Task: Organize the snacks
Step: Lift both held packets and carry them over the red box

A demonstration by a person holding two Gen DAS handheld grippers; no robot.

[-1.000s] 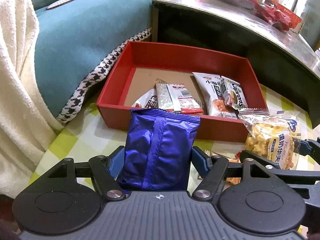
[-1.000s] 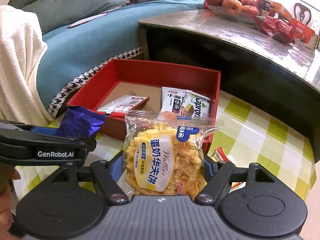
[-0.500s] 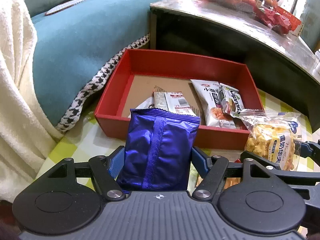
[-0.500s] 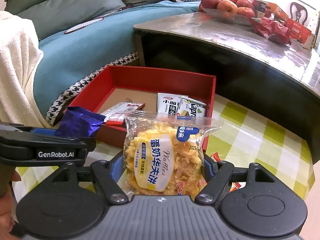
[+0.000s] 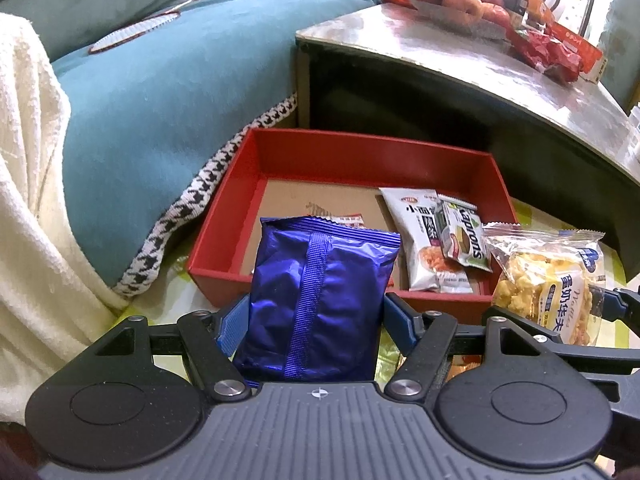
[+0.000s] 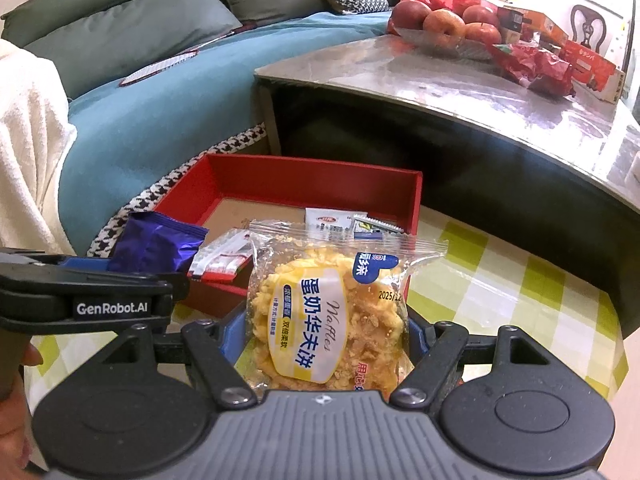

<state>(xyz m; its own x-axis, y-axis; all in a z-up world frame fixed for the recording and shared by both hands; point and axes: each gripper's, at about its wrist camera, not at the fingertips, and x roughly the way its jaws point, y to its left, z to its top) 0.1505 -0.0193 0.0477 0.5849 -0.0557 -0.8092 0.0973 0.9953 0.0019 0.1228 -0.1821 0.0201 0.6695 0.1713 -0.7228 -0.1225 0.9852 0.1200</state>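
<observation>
At far left a white blanket [image 5: 28,200] hangs over the teal sofa [image 5: 152,92]. The left gripper [image 5: 316,316] has its jaws closed partway onto a blue packet [image 5: 316,300], held upright by its sides; no print shows on the foil. Its side arm reads "GenRobot.AI" in the right wrist view. Just beyond stands the red box [image 5: 352,152] on a green-checked cloth [image 6: 500,280]. In it lie a red-and-white sachet [image 6: 222,258], partly hidden behind the blue packet, a white packet [image 5: 420,236] with Chinese print, and on that a green one [image 5: 464,236] marked "Kaprons". The right gripper [image 6: 328,332] grips a clear waffle bag [image 6: 328,312] the same way, labelled "Waffles", "蛋奶华夫饼" and "2025/12"; it hangs in front of the box's near right corner. A dark table [image 6: 460,80] at right carries apples [image 6: 440,24] and red wrappers [image 6: 536,64].
</observation>
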